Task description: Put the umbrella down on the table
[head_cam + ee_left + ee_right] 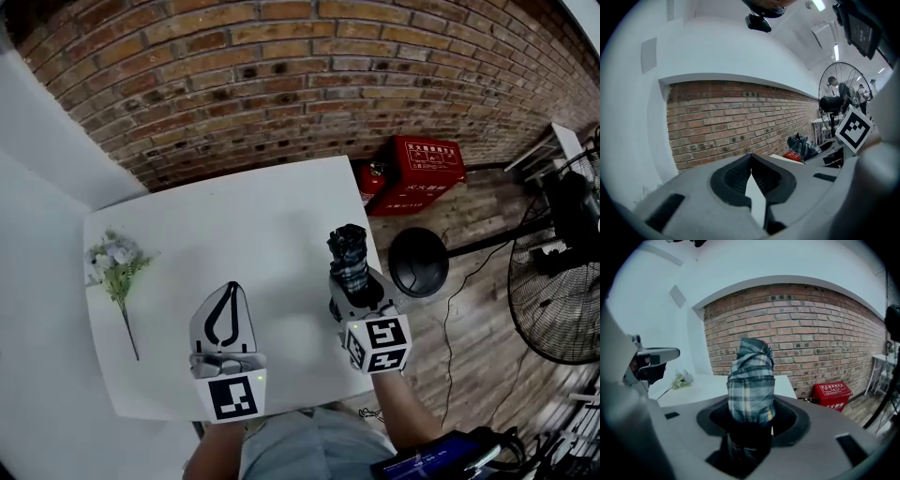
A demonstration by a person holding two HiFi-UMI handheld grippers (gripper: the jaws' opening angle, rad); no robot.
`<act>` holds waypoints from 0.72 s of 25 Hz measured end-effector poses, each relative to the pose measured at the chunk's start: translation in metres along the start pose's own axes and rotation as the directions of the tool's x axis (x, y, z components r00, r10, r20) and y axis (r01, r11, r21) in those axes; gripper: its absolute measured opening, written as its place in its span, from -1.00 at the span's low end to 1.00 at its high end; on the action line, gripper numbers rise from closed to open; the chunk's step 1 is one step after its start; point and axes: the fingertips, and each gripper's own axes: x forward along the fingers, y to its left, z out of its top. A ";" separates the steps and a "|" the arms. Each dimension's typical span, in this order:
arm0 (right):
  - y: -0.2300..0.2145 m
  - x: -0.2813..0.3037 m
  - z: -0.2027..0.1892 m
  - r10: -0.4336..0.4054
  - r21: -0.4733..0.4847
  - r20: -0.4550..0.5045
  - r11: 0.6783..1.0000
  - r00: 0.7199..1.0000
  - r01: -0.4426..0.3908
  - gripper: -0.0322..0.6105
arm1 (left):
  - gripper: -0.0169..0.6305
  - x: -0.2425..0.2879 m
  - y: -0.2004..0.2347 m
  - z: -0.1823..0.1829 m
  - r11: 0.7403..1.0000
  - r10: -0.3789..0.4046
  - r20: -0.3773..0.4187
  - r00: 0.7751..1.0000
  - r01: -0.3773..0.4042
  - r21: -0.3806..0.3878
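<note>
Here the right hand-held gripper (pixel 353 281) is clenched on the umbrella (pixel 349 253), a folded plaid one. Its own view shows the jaws pressed against the cloth on both sides, with the bundle (pixel 751 383) rising out between them. The left hand-held gripper (pixel 228 300) is closed on nothing. Its tips meet, and only a sliver of white shows through the gap behind them.

The umbrella hangs above the right side of the white counter (pixel 234 211), not on it, so the putting down is yet to come. A sprig of flowers (pixel 116 262) lies well apart at the left edge. Past the right edge, on the floor, stand a black bin (pixel 419 261), a red box (pixel 424 172) and a fan (pixel 558 281).

The main risk is that edge. The umbrella is held close to it, and if laid down there it may roll or tip off towards the bin. Letting go while it points upward and is clear of the surface would probably make it fall and bounce, since nothing else steadies it. Lowering it and turning it flat, further in over the white top, looks safer.

The umbrella's lower end sits buried in the jaws, so the handle cannot be made out. No view shows how high the bundle hangs.
</note>
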 end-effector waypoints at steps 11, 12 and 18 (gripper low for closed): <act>-0.010 0.024 -0.020 0.000 0.035 -0.069 0.999 0.998 0.003 -0.24 | -0.92 0.018 0.001 -0.011 1.000 -0.008 -0.039 0.999 0.009 0.011; -0.011 0.026 -0.021 0.002 0.036 -0.076 0.999 0.997 0.001 -0.24 | -0.92 0.019 0.001 -0.011 1.000 -0.007 -0.040 0.999 0.008 0.012; -0.010 0.040 -0.029 0.019 0.034 -0.137 0.999 0.990 -0.014 -0.23 | -0.92 0.022 0.005 -0.012 1.000 0.011 -0.045 0.999 -0.011 0.007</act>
